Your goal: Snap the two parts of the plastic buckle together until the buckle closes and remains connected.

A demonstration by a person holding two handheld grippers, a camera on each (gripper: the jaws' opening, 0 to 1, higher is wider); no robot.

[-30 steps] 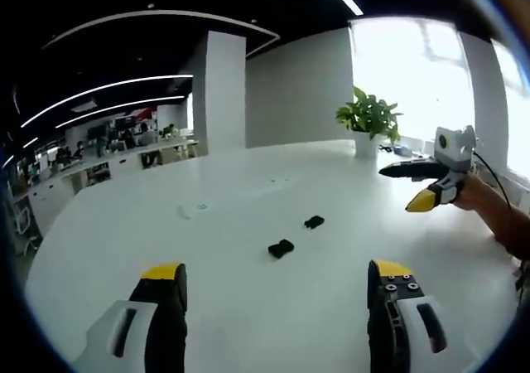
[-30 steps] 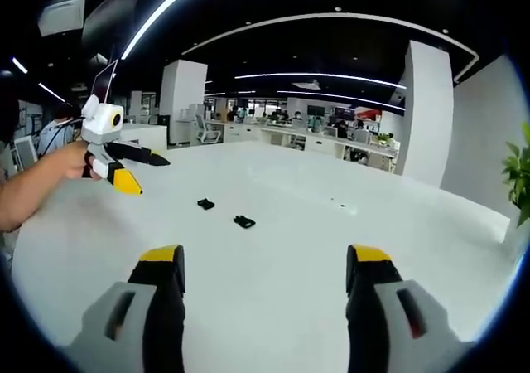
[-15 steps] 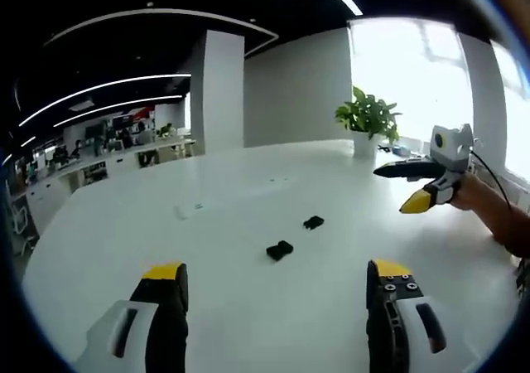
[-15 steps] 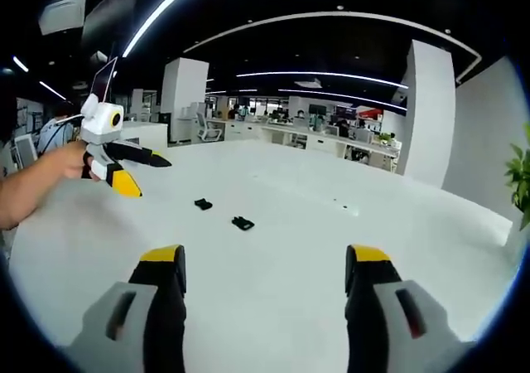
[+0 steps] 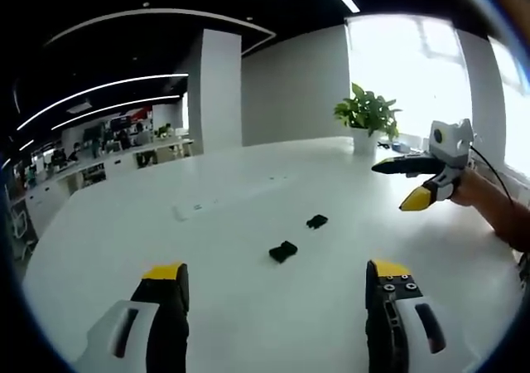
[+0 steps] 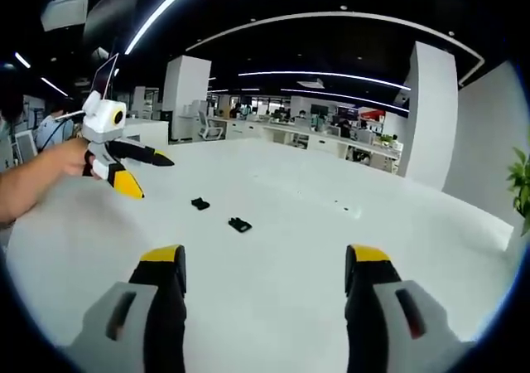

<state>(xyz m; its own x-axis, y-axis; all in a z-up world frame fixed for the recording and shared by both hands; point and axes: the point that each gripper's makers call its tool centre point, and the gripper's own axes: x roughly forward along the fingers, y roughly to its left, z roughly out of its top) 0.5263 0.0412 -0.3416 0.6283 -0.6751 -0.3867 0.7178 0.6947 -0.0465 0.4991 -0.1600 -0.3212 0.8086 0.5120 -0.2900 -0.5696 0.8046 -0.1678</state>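
Observation:
Two small black buckle parts lie apart on the white table (image 5: pixel 124 249). In the left gripper view one buckle part (image 5: pixel 283 251) is nearer me and the other part (image 5: pixel 316 221) sits farther right. My left gripper (image 5: pixel 276 273) hangs open above the table, short of both. The right gripper (image 5: pixel 389 187) is held open in the air at the right, empty. In the right gripper view the two parts (image 6: pixel 199 204) (image 6: pixel 240 225) lie ahead of my open right gripper (image 6: pixel 265 257). The left gripper (image 6: pixel 156 179) is open, up at the left.
A potted plant (image 5: pixel 368 116) stands at the table's far edge by a bright window. A white pillar (image 5: pixel 217 91) and office desks lie beyond the table. A person's forearm (image 6: pixel 33 178) holds the left gripper; a hand (image 5: pixel 489 203) holds the right.
Both views have shifted slightly with the hands. The two buckle parts lie where they were. Both grippers stay open and empty.

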